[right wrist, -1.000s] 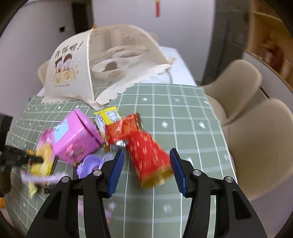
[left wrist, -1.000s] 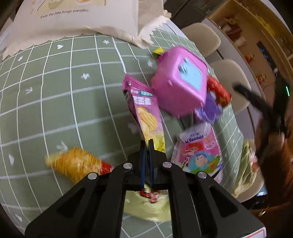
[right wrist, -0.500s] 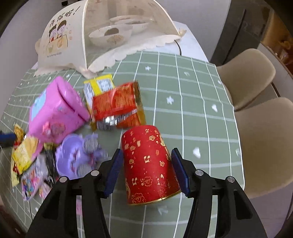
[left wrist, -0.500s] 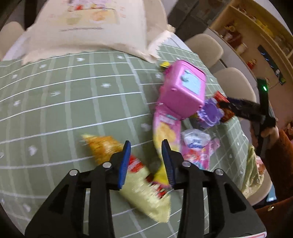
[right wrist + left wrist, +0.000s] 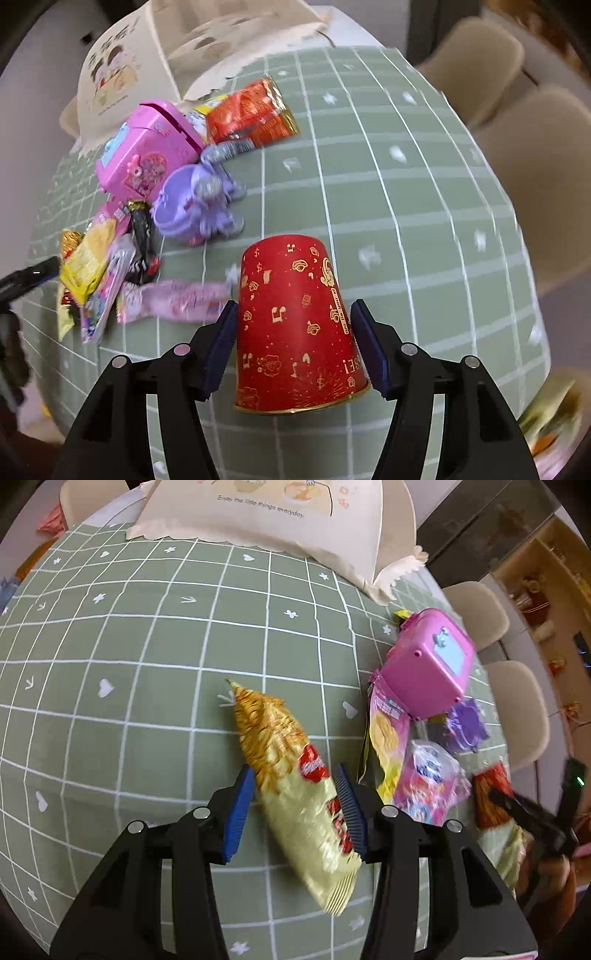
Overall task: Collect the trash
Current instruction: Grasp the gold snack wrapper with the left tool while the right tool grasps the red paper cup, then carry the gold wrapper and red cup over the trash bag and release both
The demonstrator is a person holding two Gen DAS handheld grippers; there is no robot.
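We have the right gripper straddling the red paper cup, which lies on its side on the counter; its jaws are opening, pads not pressing. The left gripper, jaws also opening, straddles the yellow snack bag. We should lower, center, then close gently to avoid crushing. Remaining wrappers sit toward ten o'clock.

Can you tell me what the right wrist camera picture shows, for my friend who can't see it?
A red paper cup with gold drawings lies on its side on a green checked tablecloth, between the opening fingers of the right gripper. To its left sits a jumble of snack wrappers, a pink toy box and a purple toy.
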